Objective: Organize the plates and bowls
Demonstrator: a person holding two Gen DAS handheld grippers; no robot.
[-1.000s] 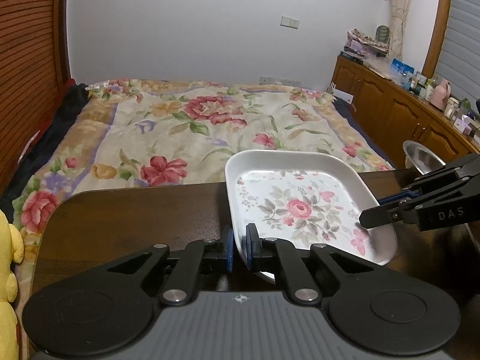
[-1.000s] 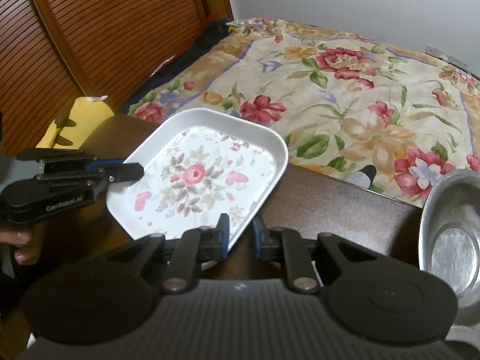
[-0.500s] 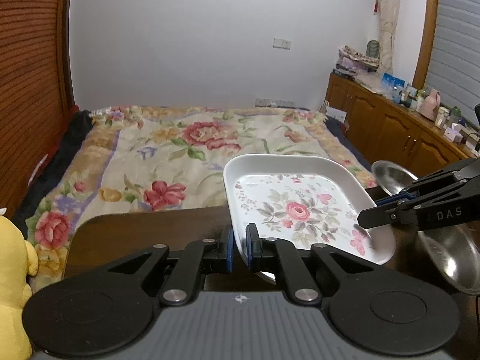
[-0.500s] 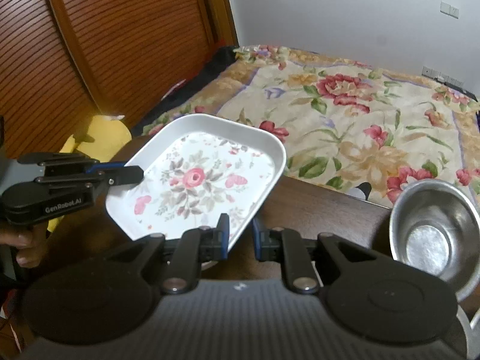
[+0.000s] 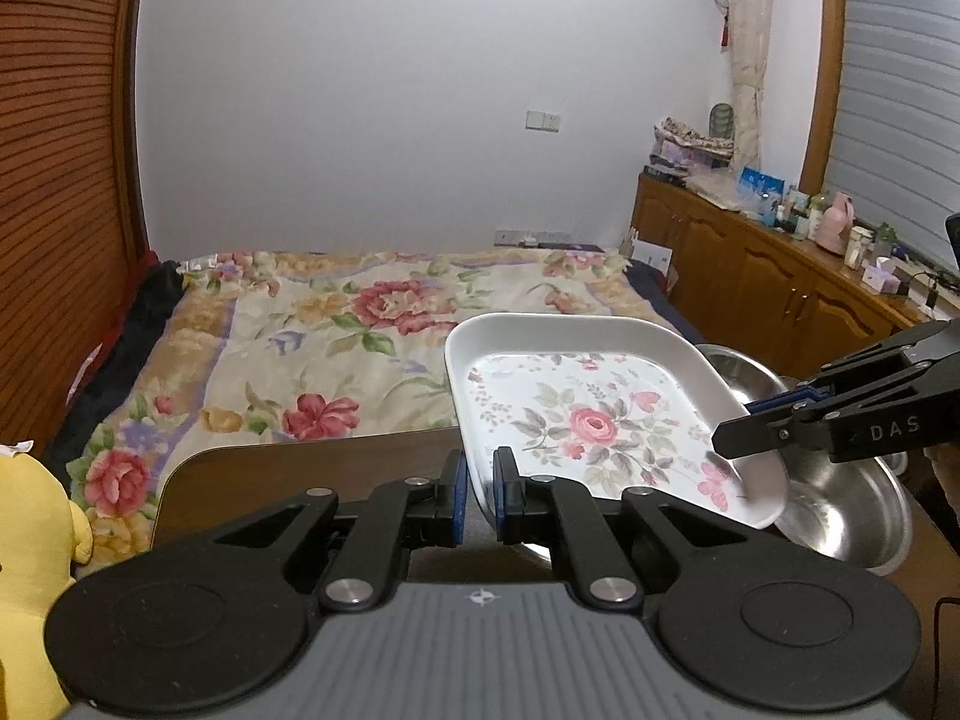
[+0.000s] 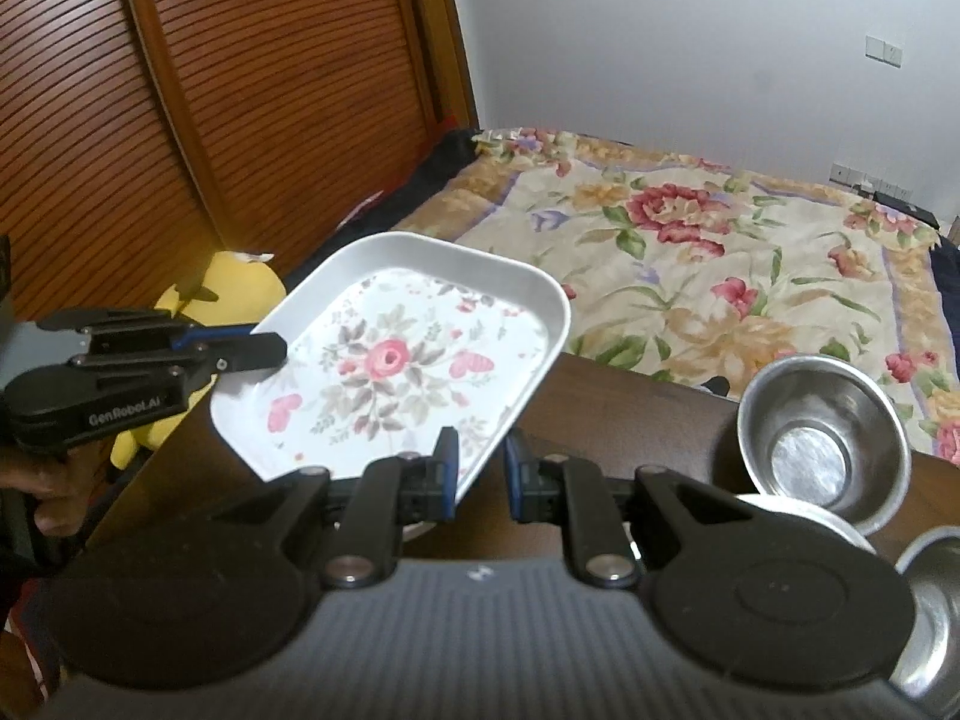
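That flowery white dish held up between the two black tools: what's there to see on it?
The floral dish is a white rounded-rectangle tray with a raised rim, glossy like ceramic or melamine, printed with a pink rose, grey-green leaves and pink butterflies. It looks empty. It is held above the dark wooden table, tilted. The left gripper clamps one edge, the right gripper the opposite edge. Steel bowls stand nearby.
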